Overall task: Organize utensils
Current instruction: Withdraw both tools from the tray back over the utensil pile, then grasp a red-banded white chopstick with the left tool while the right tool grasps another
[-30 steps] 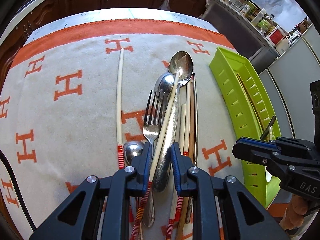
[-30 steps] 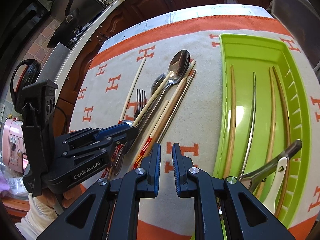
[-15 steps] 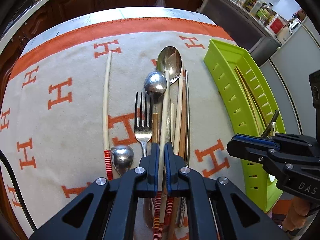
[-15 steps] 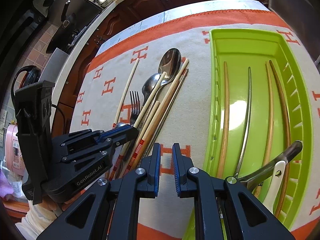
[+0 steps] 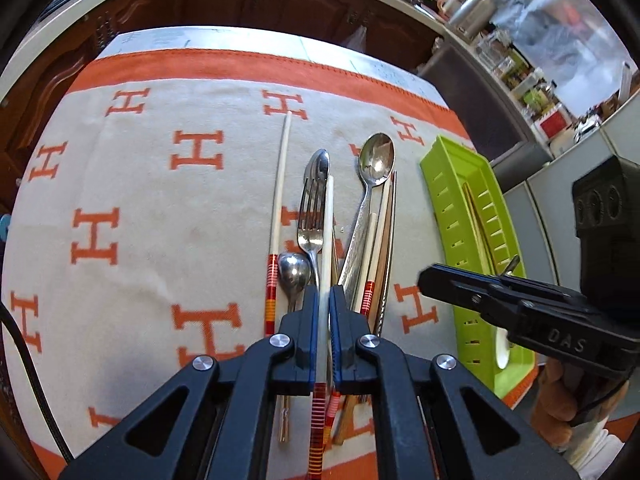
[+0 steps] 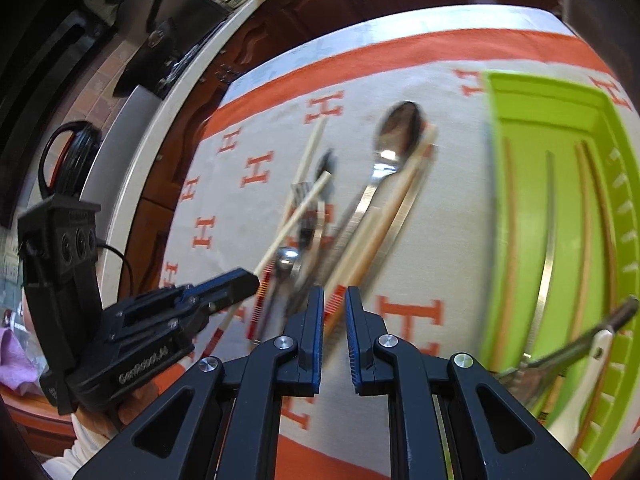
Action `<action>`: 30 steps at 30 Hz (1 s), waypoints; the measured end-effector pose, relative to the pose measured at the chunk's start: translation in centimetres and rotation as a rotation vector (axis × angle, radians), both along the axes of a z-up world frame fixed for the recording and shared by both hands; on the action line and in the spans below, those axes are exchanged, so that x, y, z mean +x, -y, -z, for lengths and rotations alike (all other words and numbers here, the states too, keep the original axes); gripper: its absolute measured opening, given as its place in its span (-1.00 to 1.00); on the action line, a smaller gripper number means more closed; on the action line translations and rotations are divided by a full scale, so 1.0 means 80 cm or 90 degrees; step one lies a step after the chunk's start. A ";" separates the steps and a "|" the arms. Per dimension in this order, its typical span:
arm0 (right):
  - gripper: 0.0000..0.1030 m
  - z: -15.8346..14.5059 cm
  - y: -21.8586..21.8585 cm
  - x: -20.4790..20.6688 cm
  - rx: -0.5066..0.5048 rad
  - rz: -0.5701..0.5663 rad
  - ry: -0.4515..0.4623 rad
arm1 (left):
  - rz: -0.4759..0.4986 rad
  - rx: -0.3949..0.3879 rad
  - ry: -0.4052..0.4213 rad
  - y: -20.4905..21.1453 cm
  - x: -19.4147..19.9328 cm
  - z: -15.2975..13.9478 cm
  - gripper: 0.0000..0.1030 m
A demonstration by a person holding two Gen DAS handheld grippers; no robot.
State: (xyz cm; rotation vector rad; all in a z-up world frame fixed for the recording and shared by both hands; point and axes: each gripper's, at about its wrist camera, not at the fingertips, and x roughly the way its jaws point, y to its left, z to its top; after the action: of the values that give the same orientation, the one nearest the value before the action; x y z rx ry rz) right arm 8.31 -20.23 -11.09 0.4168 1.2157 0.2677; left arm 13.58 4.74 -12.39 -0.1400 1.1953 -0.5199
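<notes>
left gripper (image 5: 324,304) clamps 1 chopstick (image 5: 328,216); right gripper (image 6: 334,308) stands a little apart, empty. green tray (image 6: 520,92) holds 4 chopsticks (image 6: 508,208) and tongs (image 6: 580,340).

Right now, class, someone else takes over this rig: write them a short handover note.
Left gripper: shut on a cream chopstick with red-striped end, its far end raised off the pile.
Right gripper: jaws slightly apart, nothing between them, hovering over the cloth.
Done: several chopsticks already lie in the green tray, beside a white-handled utensil.
Left on the cloth: a lone cream chopstick, fork, large spoon, two smaller spoons and more chopsticks.
Next, probably: carry the held chopstick to the tray.
</notes>
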 end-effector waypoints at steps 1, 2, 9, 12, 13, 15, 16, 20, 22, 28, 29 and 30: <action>-0.77 -0.003 -0.009 0.004 0.001 -0.005 0.002 | -0.005 -0.009 0.003 -0.008 -0.004 -0.004 -0.94; -0.77 -0.005 -0.018 0.008 0.000 -0.011 0.003 | -0.012 -0.017 0.008 -0.017 -0.009 -0.010 -0.94; -0.77 0.001 -0.068 0.045 -0.018 -0.020 -0.010 | -0.051 -0.050 0.050 -0.067 -0.026 -0.035 -0.94; -0.77 0.019 -0.085 0.073 -0.019 -0.009 -0.039 | -0.082 -0.045 0.048 -0.088 -0.024 -0.029 -0.94; -0.77 0.025 -0.089 0.081 -0.019 -0.005 -0.047 | -0.092 -0.046 0.043 -0.096 -0.024 -0.025 -0.94; -0.77 0.037 -0.094 0.097 -0.027 0.006 -0.059 | -0.107 -0.050 0.036 -0.112 -0.025 -0.018 -0.94; -0.77 0.044 -0.097 0.105 -0.036 0.011 -0.066 | -0.115 -0.050 0.034 -0.119 -0.024 -0.016 -0.94; -0.77 0.060 -0.110 0.125 -0.081 0.021 -0.085 | -0.141 -0.055 0.036 -0.137 -0.026 -0.010 -0.94; -0.76 0.060 -0.123 0.130 -0.117 0.018 -0.071 | -0.153 -0.059 0.037 -0.148 -0.026 -0.008 -0.94; -0.83 0.055 -0.164 0.123 -0.252 -0.014 -0.034 | -0.174 -0.064 0.033 -0.163 -0.027 -0.005 -0.94; -0.84 0.055 -0.165 0.120 -0.255 -0.016 -0.029 | -0.176 -0.064 0.032 -0.163 -0.026 -0.005 -0.94; -0.86 0.055 -0.164 0.119 -0.252 -0.016 -0.026 | -0.175 -0.064 0.031 -0.162 -0.026 -0.006 -0.94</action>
State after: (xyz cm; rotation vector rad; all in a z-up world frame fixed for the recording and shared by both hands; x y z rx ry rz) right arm 17.79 -7.07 -15.49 0.0639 1.2801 0.0357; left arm 11.48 17.73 -11.92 -0.3710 1.0823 -0.3396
